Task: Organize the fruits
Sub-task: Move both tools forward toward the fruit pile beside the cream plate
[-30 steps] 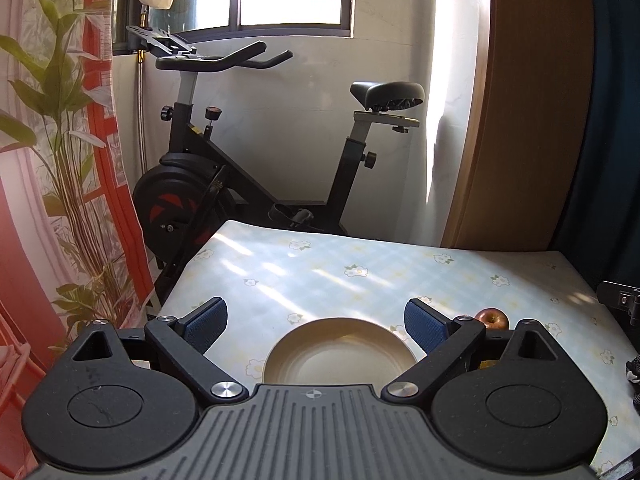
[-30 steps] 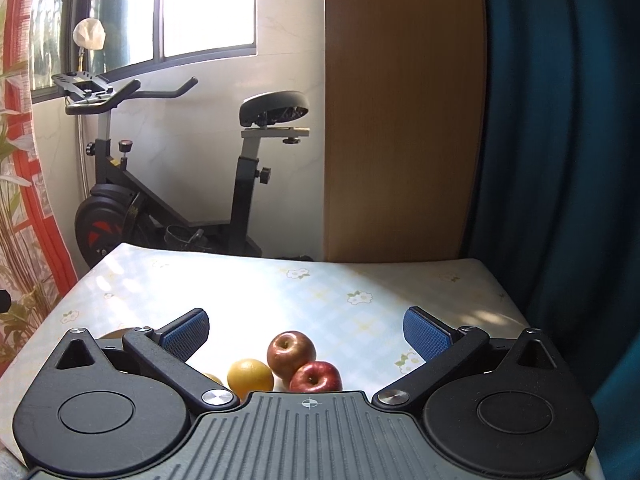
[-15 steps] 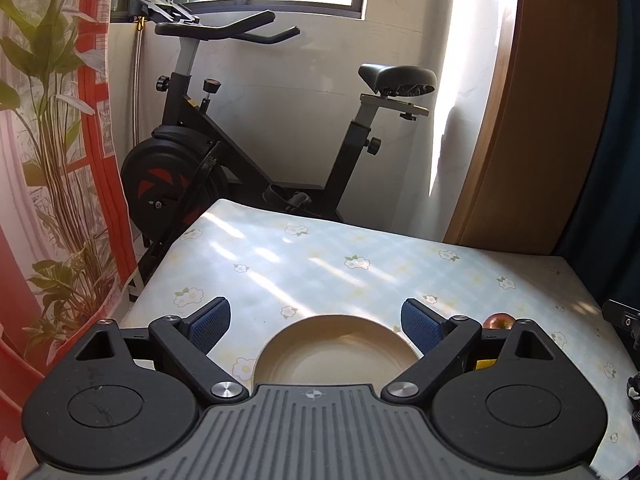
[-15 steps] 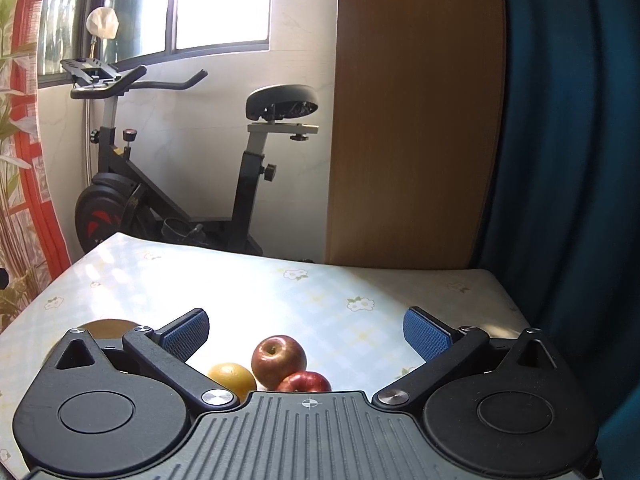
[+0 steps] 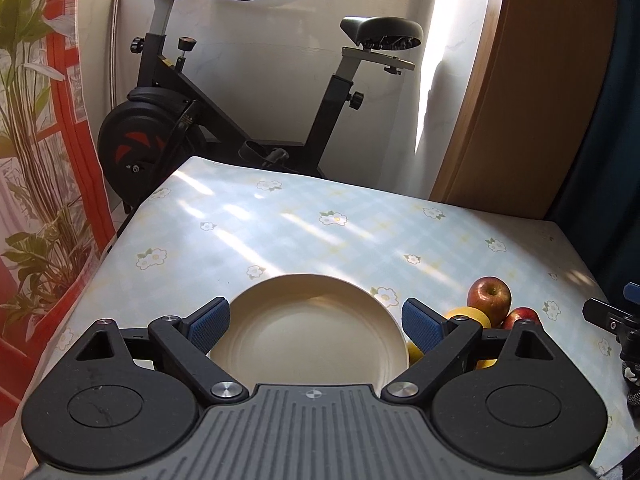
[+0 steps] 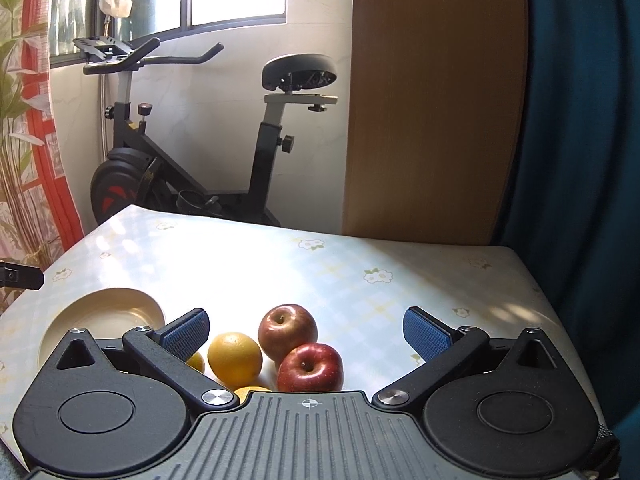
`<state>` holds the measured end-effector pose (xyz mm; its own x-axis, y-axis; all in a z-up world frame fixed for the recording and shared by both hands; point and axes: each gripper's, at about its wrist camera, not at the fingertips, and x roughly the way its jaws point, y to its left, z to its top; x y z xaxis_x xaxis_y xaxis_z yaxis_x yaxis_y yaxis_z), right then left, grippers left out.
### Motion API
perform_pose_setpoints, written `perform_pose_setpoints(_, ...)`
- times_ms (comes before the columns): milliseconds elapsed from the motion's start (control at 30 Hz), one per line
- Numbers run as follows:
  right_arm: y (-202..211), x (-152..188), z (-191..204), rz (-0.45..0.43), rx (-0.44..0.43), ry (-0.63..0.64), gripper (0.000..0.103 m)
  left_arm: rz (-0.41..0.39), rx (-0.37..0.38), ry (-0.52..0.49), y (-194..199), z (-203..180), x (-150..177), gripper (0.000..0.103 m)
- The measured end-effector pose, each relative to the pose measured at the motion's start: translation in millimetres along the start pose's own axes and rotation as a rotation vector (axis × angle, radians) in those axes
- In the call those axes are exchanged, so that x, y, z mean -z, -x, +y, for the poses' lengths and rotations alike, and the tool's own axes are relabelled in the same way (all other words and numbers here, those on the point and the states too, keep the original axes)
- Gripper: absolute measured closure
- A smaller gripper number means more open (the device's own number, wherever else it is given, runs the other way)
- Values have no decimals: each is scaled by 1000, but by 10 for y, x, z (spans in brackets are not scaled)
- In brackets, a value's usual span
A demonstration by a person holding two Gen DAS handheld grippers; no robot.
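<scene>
A cream plate [image 5: 312, 320] lies empty on the flowered tablecloth, and my left gripper [image 5: 316, 322] hangs open above it. Right of the plate lies a small heap of fruit: two red apples [image 5: 489, 294] [image 5: 520, 316] and oranges [image 5: 468, 316]. In the right wrist view my right gripper [image 6: 306, 330] is open above that heap, with a far apple [image 6: 287, 330], a near apple [image 6: 310, 366] and an orange [image 6: 235, 358] between its fingers. More oranges are partly hidden under the gripper body. The plate [image 6: 100, 312] shows at the left there.
The table [image 5: 320, 224] ends at the left and far sides. An exercise bike [image 5: 240, 120] stands behind it, an orange floral curtain [image 5: 44, 160] hangs at the left, a wooden panel [image 6: 432, 120] and a blue curtain [image 6: 580, 160] at the right.
Both grippers have tipped downward and come nearer the table. The fruit heap now shows more fully between the right gripper's fingers, and the plate more fully under the left one. Both stayed open.
</scene>
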<state>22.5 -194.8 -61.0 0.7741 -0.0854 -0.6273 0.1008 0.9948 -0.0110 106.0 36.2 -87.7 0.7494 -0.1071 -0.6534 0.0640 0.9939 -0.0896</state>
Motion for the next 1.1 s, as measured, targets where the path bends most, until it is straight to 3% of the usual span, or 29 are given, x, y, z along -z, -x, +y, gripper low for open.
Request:
perform_pose_setpoints(267,-144,-132,-126,-32,39,80,0,-78,27,-53,-109,-124,-289,9)
perform_pose_setpoints(533,-409,-41,-438,36,6,-8,5,-109,68,-145,-319,-483,-401,12)
perform_pose_setpoints(800,-632,157,-531,128,-38,-58,23,-19,156,-222,-647,-778,-247,29)
perform_pose_setpoints(1100,-645,299,-472,175,-107,-95,30,44,186,-206,-761,-793,-84,35)
